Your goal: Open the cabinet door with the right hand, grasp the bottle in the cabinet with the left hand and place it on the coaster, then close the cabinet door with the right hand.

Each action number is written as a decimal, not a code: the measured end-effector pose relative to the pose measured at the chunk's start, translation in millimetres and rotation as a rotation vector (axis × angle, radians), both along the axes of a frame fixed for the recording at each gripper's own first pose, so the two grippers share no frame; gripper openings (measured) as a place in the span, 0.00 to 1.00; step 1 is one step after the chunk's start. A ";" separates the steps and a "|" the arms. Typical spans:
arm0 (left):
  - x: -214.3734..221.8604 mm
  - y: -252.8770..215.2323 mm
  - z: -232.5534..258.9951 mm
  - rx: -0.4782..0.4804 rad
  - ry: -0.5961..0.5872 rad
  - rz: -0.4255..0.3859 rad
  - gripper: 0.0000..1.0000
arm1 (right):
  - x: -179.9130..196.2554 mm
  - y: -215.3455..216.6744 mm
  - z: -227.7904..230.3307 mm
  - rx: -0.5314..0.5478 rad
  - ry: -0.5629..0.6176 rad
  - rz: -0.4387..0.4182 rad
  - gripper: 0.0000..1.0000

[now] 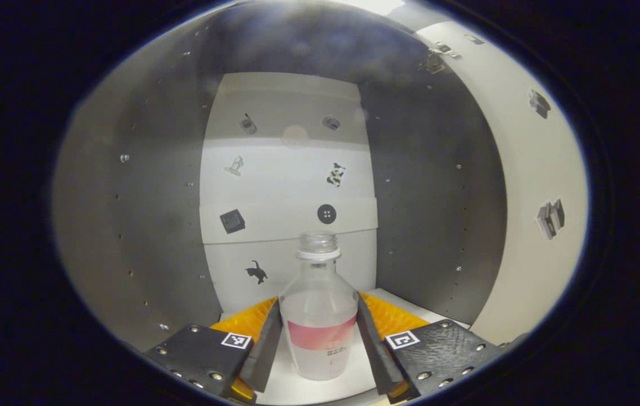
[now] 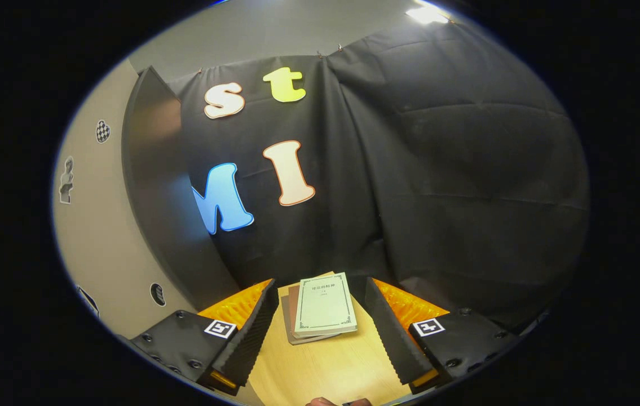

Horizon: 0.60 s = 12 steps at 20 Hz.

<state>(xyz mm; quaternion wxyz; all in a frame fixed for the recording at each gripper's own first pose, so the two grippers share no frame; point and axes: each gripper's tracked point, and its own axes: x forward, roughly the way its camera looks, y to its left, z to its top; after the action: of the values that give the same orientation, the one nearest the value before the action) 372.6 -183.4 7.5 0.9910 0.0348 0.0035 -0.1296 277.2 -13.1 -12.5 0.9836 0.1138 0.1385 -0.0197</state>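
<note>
Fingers (image 1: 266, 338) of the left gripper (image 1: 320, 338) stand on either side of the bottle (image 1: 320, 321), their inner faces right against its clear body at the level of the red label band; whether they press it yet or merely touch I cannot tell. The bottle stands upright and uncapped on the white cabinet floor (image 1: 291, 389), well forward of the back wall (image 1: 291, 186) with its small stickers, with the door (image 1: 528, 186) swung open at the right. To do this step well, I judge the fingers should close squarely on the label band, low enough that the bottle does not tip, and firmly but gently, since thin plastic will give. The lift should be straight and kept upright, as any liquid inside could spill from the open neck, then draw back clear of the side walls. The right gripper (image 2: 320, 332) has its fingers spread apart and holding nothing, hovering over the wooden desk (image 2: 325, 372) with the cabinet door's dark inner face (image 2: 156, 186) at its left. By count: one bottle, one cabinet door, two grippers, and a stack of what looks like two books (image 2: 322, 307) on the desk.
</note>
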 end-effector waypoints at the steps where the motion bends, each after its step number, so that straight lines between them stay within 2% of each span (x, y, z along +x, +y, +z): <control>1: -4.2 -1.1 5.0 -0.004 -0.013 -0.015 0.71 | -1.1 2.6 1.1 -0.008 -0.003 0.005 0.97; 6: -44.8 6.9 28.3 -0.015 -0.050 -0.051 0.71 | 0.1 7.8 8.7 -0.035 -0.026 0.007 0.98; 10: -87.9 24.0 62.7 0.033 -0.092 -0.071 0.70 | 3.5 9.6 21.5 -0.014 -0.063 -0.005 0.98; 11: -98.8 30.3 68.8 0.042 -0.100 -0.068 0.71 | 3.4 11.1 24.0 -0.005 -0.072 -0.008 0.92; 12: -111.8 38.2 74.6 0.055 -0.109 -0.066 0.70 | 3.6 11.4 26.7 0.001 -0.081 -0.012 0.98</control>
<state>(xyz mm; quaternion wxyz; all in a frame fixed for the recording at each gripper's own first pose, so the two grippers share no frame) 260.8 -145.2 82.1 0.9836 0.0689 -0.0479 -0.1599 280.7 -1.8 14.2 0.9882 0.1159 0.0977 -0.0208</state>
